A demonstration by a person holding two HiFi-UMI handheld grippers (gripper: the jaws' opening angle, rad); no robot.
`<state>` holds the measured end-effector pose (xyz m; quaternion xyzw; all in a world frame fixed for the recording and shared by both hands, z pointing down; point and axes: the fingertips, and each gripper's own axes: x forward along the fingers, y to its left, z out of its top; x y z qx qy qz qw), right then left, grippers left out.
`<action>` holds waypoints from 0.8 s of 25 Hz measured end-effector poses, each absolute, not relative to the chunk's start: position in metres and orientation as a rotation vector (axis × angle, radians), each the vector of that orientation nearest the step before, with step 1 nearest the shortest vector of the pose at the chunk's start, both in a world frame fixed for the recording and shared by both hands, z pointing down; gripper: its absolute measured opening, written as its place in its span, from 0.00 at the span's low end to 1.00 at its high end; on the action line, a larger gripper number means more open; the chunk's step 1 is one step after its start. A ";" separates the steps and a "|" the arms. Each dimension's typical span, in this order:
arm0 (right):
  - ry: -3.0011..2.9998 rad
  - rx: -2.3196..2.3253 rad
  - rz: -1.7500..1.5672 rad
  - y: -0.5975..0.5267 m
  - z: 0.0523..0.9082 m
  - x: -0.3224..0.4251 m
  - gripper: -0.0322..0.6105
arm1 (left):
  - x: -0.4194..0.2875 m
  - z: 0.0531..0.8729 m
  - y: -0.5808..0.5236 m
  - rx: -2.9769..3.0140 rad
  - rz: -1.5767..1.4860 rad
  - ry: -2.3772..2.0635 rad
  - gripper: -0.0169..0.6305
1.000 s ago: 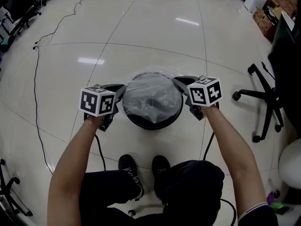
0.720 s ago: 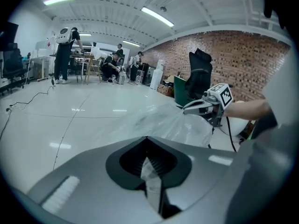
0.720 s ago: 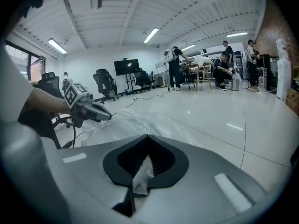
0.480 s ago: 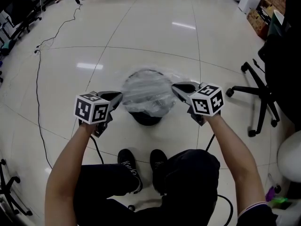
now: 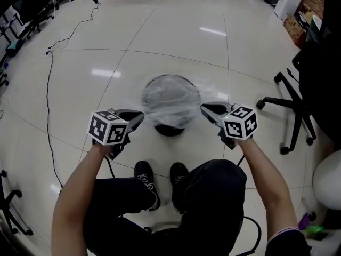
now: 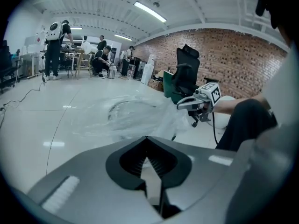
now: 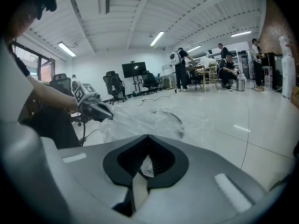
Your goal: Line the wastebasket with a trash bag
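Note:
A black round wastebasket (image 5: pixel 169 130) stands on the floor in front of my feet. A clear trash bag (image 5: pixel 170 97) is spread wide above it and hides most of its rim. My left gripper (image 5: pixel 139 114) is shut on the bag's left edge. My right gripper (image 5: pixel 204 108) is shut on the right edge. In the left gripper view a sliver of plastic sits between the closed jaws (image 6: pixel 148 155), with the film (image 6: pixel 135 115) stretching to the right gripper (image 6: pixel 192 102). In the right gripper view a pinch of plastic (image 7: pixel 146 166) shows in the jaws, and the bag (image 7: pixel 154 120) reaches across to the left gripper (image 7: pixel 100 111).
A black office chair (image 5: pixel 298 105) stands at the right. A thin cable (image 5: pixel 48 89) runs along the floor at the left. My black shoes (image 5: pixel 145 179) are just below the basket. Cardboard boxes (image 5: pixel 295 20) sit at the far right, and people stand at the room's far end (image 6: pixel 56 41).
Both grippers have drawn back toward my body from beside the basket's rim, taking the bag's edges along. The bag now hangs stretched above the basket.

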<state>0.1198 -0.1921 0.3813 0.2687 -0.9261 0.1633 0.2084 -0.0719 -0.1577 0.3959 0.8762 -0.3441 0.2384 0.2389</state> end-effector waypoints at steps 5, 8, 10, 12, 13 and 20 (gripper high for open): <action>-2.586 0.753 0.466 -0.175 0.385 0.125 0.05 | -0.067 0.396 -0.141 2.408 0.638 -0.939 0.05; -2.566 0.763 0.484 -0.165 0.393 0.132 0.05 | -0.059 0.402 -0.130 2.404 0.649 -0.916 0.05; -2.539 0.755 0.482 -0.159 0.402 0.135 0.05 | -0.055 0.411 -0.120 2.396 0.676 -0.898 0.05; -2.507 0.747 0.486 -0.154 0.414 0.139 0.05 | -0.050 0.423 -0.113 2.383 0.699 -0.889 0.05; -2.494 0.748 0.495 -0.153 0.421 0.141 0.05 | -0.047 0.430 -0.111 2.374 0.708 -0.888 0.05; -2.452 0.769 0.559 -0.160 0.451 0.139 0.05 | -0.047 0.468 -0.116 2.295 0.702 -0.973 0.05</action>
